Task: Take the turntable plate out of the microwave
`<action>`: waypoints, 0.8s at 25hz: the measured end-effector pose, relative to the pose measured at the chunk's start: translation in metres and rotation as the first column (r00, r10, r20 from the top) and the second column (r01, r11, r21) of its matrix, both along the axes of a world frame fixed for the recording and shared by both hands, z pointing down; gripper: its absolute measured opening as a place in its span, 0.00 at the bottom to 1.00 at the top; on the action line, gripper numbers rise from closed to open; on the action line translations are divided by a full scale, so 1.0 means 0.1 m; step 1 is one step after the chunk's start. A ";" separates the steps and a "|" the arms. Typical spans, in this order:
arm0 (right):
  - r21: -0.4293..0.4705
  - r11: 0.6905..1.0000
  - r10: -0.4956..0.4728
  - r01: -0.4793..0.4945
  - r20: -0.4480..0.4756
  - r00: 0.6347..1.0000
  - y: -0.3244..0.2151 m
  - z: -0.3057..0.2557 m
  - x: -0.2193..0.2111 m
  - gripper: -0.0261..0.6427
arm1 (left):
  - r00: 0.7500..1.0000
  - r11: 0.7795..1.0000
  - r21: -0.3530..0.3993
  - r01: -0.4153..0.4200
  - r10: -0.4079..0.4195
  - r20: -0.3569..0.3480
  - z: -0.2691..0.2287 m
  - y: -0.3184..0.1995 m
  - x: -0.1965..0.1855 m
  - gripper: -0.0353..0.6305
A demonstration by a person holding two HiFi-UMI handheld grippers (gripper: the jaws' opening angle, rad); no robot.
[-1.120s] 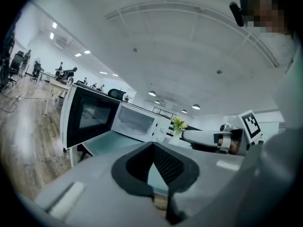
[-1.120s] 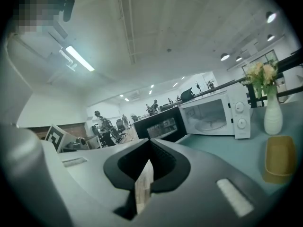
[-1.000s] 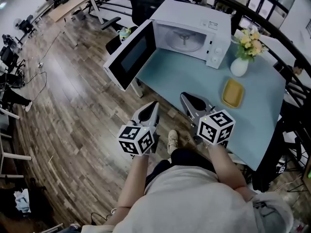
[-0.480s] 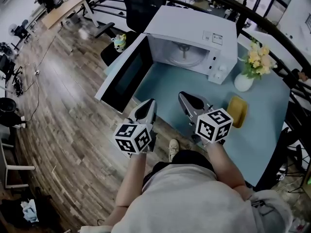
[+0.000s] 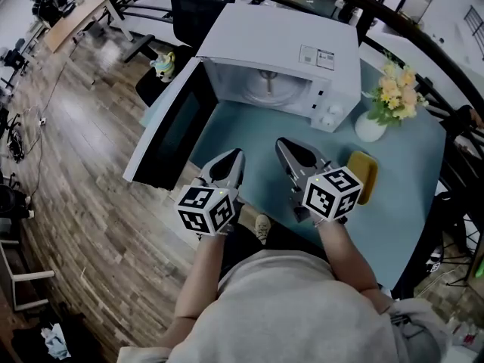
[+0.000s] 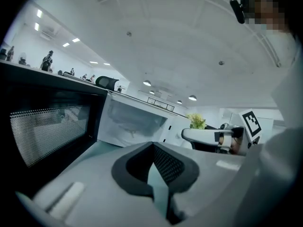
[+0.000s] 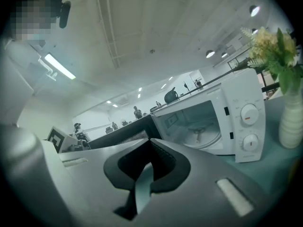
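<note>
Head view shows the white microwave [image 5: 281, 42] in the upper middle of the frame, on a blue table [image 5: 249, 131], and its door [image 5: 162, 138] is swung wide open toward the left side of the frame. I think the door stands this far out so that the cavity is free to reach from the front. The turntable plate [image 5: 272, 91] lies flat inside the cavity on its place, so it is not yet taken out. Below the microwave, in the centre of the frame, the left gripper [image 5: 233, 157] and the right gripper [image 5: 290, 151] are held side by side over the near part of the table, both pointing at the opening and well apart from the plate. This looks like a ready position before the reach. In the left gripper view the two jaws are pressed together at the tips with nothing between them, and the right gripper view shows the same for the right one. Probably they are closed because there is nothing to hold yet, and they must open before they can pinch the rim of the plate. At the right of the frame a white vase [image 5: 370, 125] with flowers and a yellow tray [image 5: 364, 174] stand aside, away from the path to the cavity. I count one microwave, one plate, two grippers, one vase and one tray.
</note>
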State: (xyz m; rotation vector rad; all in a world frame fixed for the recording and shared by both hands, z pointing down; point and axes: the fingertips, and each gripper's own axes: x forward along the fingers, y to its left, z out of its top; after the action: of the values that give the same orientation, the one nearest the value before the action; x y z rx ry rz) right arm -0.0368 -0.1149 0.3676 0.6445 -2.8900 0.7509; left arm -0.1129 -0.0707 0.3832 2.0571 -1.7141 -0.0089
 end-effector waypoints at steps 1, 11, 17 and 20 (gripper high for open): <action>-0.010 1.000 0.008 -0.008 -0.001 1.000 -0.03 0.02 0.01 0.07 | 1.000 1.000 -0.006 -0.006 0.006 0.001 0.01 -0.04 0.00 0.06; -0.075 0.990 0.121 -0.123 -0.028 0.992 -0.16 0.22 0.22 0.06 | 0.996 0.995 -0.040 -0.087 0.087 -0.008 0.13 -0.33 0.03 0.06; -0.104 0.974 0.203 -0.201 0.010 0.979 -0.30 0.23 0.20 0.06 | 0.990 0.988 -0.059 -0.142 0.142 0.000 0.17 -0.50 -0.11 0.06; -0.129 0.965 0.239 -0.229 0.071 0.968 -0.42 0.15 0.11 0.06 | 0.977 0.975 -0.080 -0.208 0.211 0.021 0.22 -0.63 -0.16 0.06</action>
State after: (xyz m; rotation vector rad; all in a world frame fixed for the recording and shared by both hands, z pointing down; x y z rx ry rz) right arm -0.0260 -0.1567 0.3829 0.9739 -2.8466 0.9963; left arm -0.1291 -0.1335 0.4051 2.1790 -1.4817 0.1532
